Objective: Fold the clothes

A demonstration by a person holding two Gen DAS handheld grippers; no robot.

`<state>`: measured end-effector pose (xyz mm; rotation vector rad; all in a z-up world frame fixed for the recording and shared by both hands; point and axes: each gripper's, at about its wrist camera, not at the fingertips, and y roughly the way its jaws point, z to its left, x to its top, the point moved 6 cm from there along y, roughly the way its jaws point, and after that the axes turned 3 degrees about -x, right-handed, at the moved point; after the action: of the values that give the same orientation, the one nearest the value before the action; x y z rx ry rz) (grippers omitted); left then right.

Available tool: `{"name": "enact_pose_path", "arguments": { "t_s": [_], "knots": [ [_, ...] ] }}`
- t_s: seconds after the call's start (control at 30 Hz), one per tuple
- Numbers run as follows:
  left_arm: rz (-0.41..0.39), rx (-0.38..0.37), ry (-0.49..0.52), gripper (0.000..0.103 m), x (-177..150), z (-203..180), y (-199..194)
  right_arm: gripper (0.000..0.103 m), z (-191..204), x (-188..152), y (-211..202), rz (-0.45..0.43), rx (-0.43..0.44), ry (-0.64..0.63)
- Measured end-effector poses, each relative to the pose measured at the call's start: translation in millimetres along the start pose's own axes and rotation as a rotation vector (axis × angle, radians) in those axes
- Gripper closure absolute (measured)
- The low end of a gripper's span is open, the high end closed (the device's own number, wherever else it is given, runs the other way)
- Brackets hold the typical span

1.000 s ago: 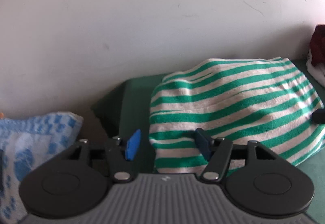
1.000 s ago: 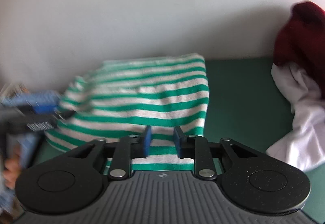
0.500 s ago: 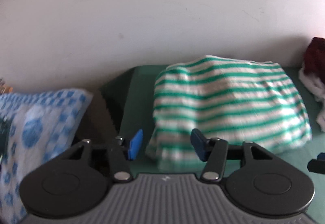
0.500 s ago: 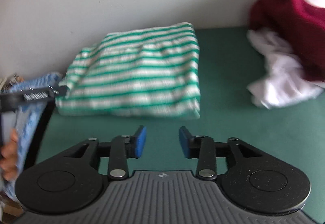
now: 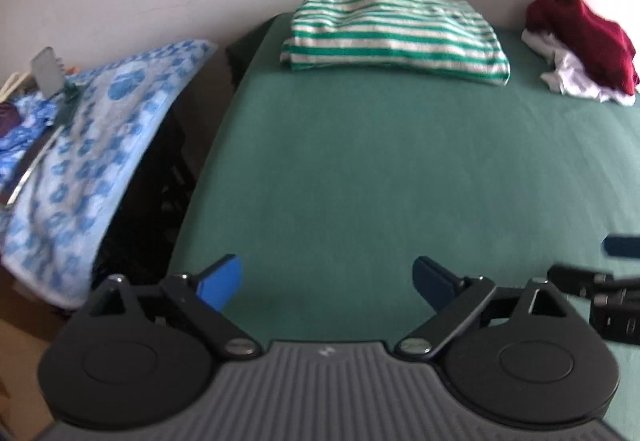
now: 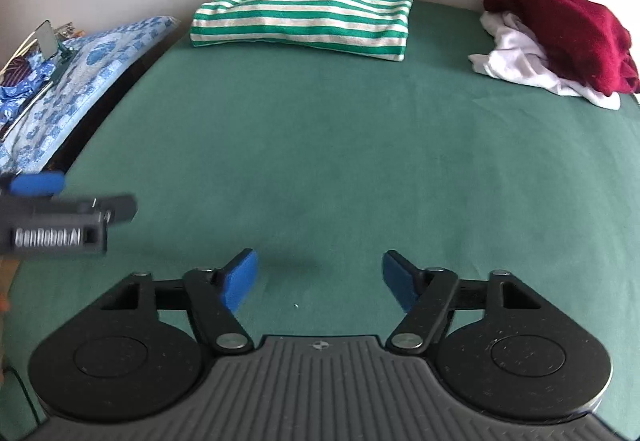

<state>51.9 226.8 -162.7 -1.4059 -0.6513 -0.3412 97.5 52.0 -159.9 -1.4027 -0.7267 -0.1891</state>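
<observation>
Green felt table (image 6: 320, 145); folded striped towel (image 6: 304, 13); both tongs (image 5: 327, 281) (image 6: 319, 277) opening, empty.

Green table (image 6: 320, 145) — striped garment (image 6: 304, 13), clothes pile (image 6: 560, 49).

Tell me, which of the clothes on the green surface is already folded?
The green-and-white striped garment, lying flat as a neat rectangle by the wall. The dark red garment and the white garment beneath it are a crumpled heap.
</observation>
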Motion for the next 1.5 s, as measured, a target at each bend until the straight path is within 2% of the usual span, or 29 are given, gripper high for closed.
{"name": "enact_pose_path", "arguments": {
  "t_s": [0.07, 0.13, 0.2, 0.27, 0.47, 0.53, 0.7, 0.87, 1.0, 1.13, 1.5],
  "knots": [
    [-0.011, 0.042, -0.013, 0.003, 3, -5, -16, 0.025, -1, 4, -8, 0.012, -0.010, 0.003],
    [-0.033, 0.045, -0.042, 0.001, 8, -13, -35, 0.025, -3, 10, -18, 0.008, -0.007, 0.012],
    [-0.043, 0.045, -0.062, 0.000, 9, -22, -50, 0.025, -6, 12, -33, -0.020, 0.008, 0.035],
    [-0.051, 0.064, -0.082, 0.000, 5, -30, -61, 0.021, -11, 12, -45, -0.057, -0.004, 0.052],
    [-0.021, 0.135, -0.094, 0.000, -10, -43, -76, 0.020, -20, 6, -61, -0.099, -0.037, 0.072],
    [-0.038, 0.145, -0.078, 0.000, -9, -44, -81, 0.020, -20, 5, -70, -0.137, -0.052, 0.063],
    [-0.066, 0.107, -0.018, 0.000, -1, -44, -85, 0.020, -13, 8, -80, -0.183, -0.114, 0.062],
    [-0.082, 0.086, 0.048, 0.000, 1, -37, -83, 0.020, 3, 5, -81, -0.184, -0.135, 0.102],
    [-0.069, 0.038, 0.075, 0.000, -1, -29, -80, 0.020, 18, 2, -81, -0.186, -0.163, 0.122],
    [-0.058, 0.001, 0.087, 0.000, -4, -20, -75, 0.020, 30, 0, -82, -0.188, -0.190, 0.137],
    [-0.055, -0.042, 0.067, 0.000, -6, -12, -68, 0.019, 38, -1, -82, -0.168, -0.227, 0.168]
  ]
}}
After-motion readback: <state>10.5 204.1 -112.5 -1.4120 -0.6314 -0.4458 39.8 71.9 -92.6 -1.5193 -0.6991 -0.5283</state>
